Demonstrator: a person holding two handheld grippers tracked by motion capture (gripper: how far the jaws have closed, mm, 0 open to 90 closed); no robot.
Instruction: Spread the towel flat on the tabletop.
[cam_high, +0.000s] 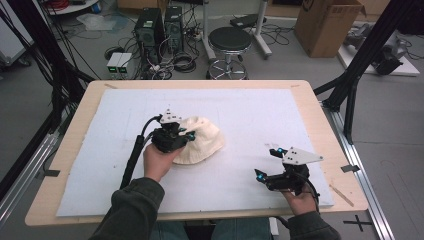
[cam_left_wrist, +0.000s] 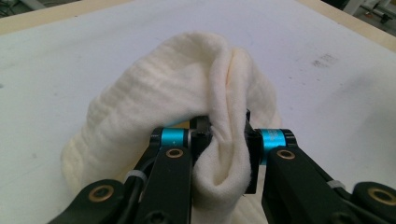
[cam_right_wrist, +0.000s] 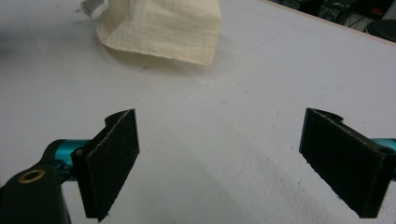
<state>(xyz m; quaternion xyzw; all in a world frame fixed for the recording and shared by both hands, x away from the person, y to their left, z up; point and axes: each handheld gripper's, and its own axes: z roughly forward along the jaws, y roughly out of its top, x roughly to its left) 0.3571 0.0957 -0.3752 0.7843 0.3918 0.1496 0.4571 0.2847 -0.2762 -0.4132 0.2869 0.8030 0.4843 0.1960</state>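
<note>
A cream cloth (cam_high: 202, 140) lies bunched near the middle of the white mat (cam_high: 250, 110). My left gripper (cam_high: 186, 136) sits at its left edge, shut on a pinched fold of the cream cloth (cam_left_wrist: 224, 144), which hangs out between the jaws toward the camera. The rest of the fabric humps up beyond the jaws. My right gripper (cam_high: 267, 162) stands open over bare mat at the front right, nothing between its black pads (cam_right_wrist: 112, 161). In the right gripper view the cream cloth (cam_right_wrist: 163, 28) lies well ahead, apart from the jaws.
The mat covers a wooden table (cam_high: 330, 145) whose edges show all round. Beyond the far edge stand a black stool (cam_high: 229, 42), computer towers (cam_high: 150, 27) with floor cables, and a cardboard box (cam_high: 325, 25). Black frame posts flank both sides.
</note>
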